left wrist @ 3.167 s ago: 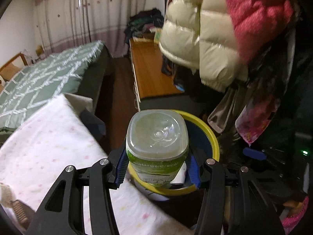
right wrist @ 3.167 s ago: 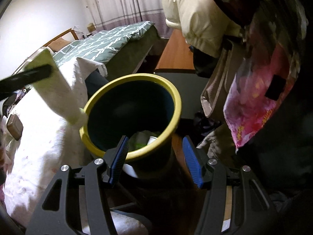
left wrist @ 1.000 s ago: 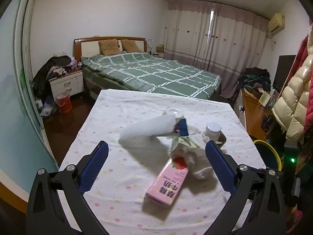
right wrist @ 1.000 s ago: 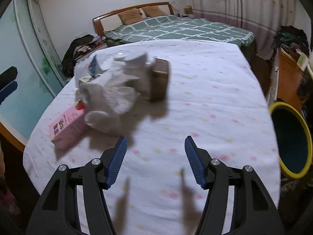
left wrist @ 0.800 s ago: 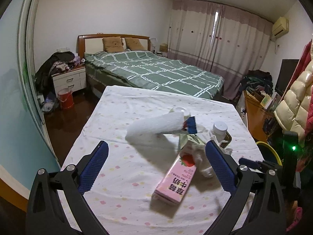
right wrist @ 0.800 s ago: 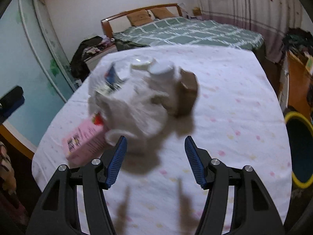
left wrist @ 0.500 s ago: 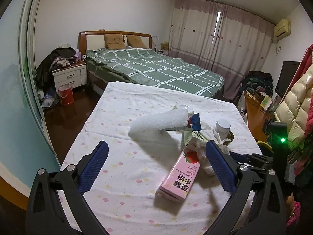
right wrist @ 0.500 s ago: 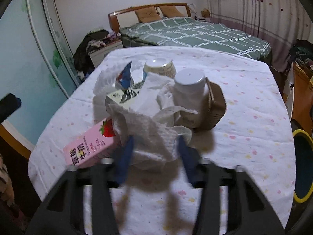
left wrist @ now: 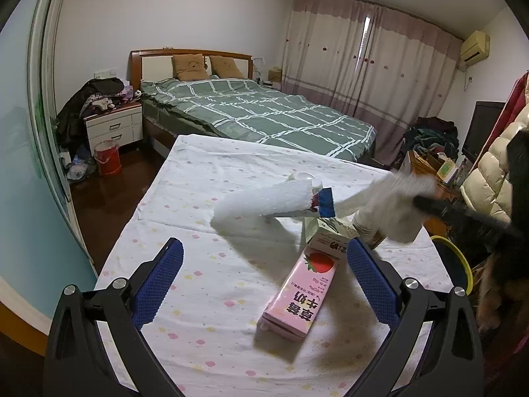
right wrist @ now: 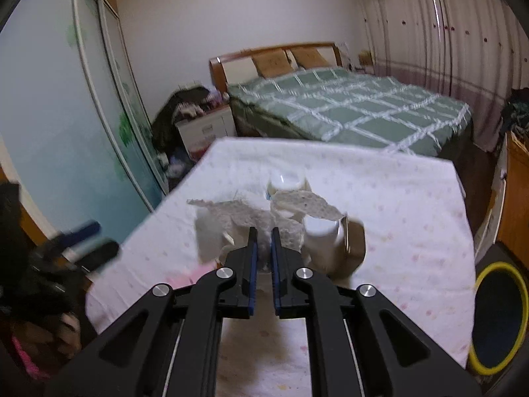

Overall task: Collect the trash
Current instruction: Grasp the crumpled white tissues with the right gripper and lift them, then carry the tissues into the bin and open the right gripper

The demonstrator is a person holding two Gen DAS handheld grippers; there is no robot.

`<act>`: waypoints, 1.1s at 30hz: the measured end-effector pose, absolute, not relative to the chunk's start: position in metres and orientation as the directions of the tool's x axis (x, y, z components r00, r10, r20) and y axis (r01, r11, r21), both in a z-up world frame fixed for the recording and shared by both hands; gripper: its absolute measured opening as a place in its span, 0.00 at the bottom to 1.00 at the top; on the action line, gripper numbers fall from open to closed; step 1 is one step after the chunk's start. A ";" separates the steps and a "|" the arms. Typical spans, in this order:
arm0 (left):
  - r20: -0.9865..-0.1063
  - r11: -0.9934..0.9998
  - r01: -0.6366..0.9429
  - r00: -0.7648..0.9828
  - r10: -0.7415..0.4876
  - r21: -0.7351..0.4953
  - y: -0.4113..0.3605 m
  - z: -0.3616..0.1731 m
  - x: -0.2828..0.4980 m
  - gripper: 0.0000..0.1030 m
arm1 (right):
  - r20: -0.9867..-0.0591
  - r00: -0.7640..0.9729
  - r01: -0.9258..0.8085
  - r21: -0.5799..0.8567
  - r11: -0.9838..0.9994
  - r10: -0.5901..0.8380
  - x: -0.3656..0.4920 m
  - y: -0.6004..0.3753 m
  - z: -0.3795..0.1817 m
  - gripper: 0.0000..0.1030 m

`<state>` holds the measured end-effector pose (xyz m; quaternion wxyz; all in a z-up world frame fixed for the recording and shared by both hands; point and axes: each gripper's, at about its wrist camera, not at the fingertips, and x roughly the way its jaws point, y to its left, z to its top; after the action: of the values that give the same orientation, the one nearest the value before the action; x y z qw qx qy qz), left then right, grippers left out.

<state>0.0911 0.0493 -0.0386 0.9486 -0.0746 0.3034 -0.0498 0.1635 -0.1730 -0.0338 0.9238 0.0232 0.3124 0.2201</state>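
The right gripper point(right wrist: 263, 248) has just been closing, and its blue fingers point(right wrist: 253, 264) now stand narrow, pinching a crumpled white paper towel point(right wrist: 251, 221) that rises above their tips, clear of the counter point(right wrist: 413, 205). In the left wrist view the same towel point(left wrist: 393, 198) shows as a blurred white streak at 2 o'clock, with the dark right gripper point(left wrist: 429, 203) reaching in from the right edge. The left gripper point(left wrist: 263, 264) hangs over the near end of the counter point(left wrist: 231, 172) with its fingers point(left wrist: 158, 278) wide and nothing between them. On the spotted white cloth, a pink strawberry milk carton point(left wrist: 297, 297) lies on its side toward 5 o'clock of the counter's middle. Just beyond it, at 1 o'clock, sits a small opened carton point(left wrist: 330, 231), and a white bottle point(left wrist: 363, 228) stands beside that. A second white paper towel point(left wrist: 264, 201) arches near the middle of the counter, with a blue wrapper point(left wrist: 325, 203) at its right end and a white cup point(left wrist: 305, 178) just behind. In the right wrist view the white-capped bottle point(right wrist: 322, 231) stands at 1 o'clock of the fingers, touching a brown object point(right wrist: 355, 241) on its right. The yellow-rimmed trash bin point(right wrist: 496, 317) sits on the floor off the counter's right edge, at 4 o'clock.
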 end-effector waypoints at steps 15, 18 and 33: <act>-0.585 0.980 0.091 0.792 -0.178 -0.175 0.037 -0.047 0.096 0.95 | -0.461 0.802 -0.320 0.205 0.925 0.379 0.130 -0.238 0.021 0.07; -0.592 0.978 0.107 0.783 -0.193 -0.178 0.030 -0.050 0.099 0.95 | -0.476 0.824 -0.237 0.201 0.950 0.306 0.126 -0.268 0.015 0.07; -0.611 0.966 0.198 0.748 -0.259 -0.168 -0.022 -0.053 0.109 0.95 | -0.648 0.760 0.210 0.185 0.960 -0.041 0.128 -0.439 -0.076 0.07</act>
<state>0.1092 -0.0222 -0.0529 0.9338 -0.0464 0.3331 -0.1223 0.1281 -0.4390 -0.0762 0.9298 0.1245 0.3396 -0.0677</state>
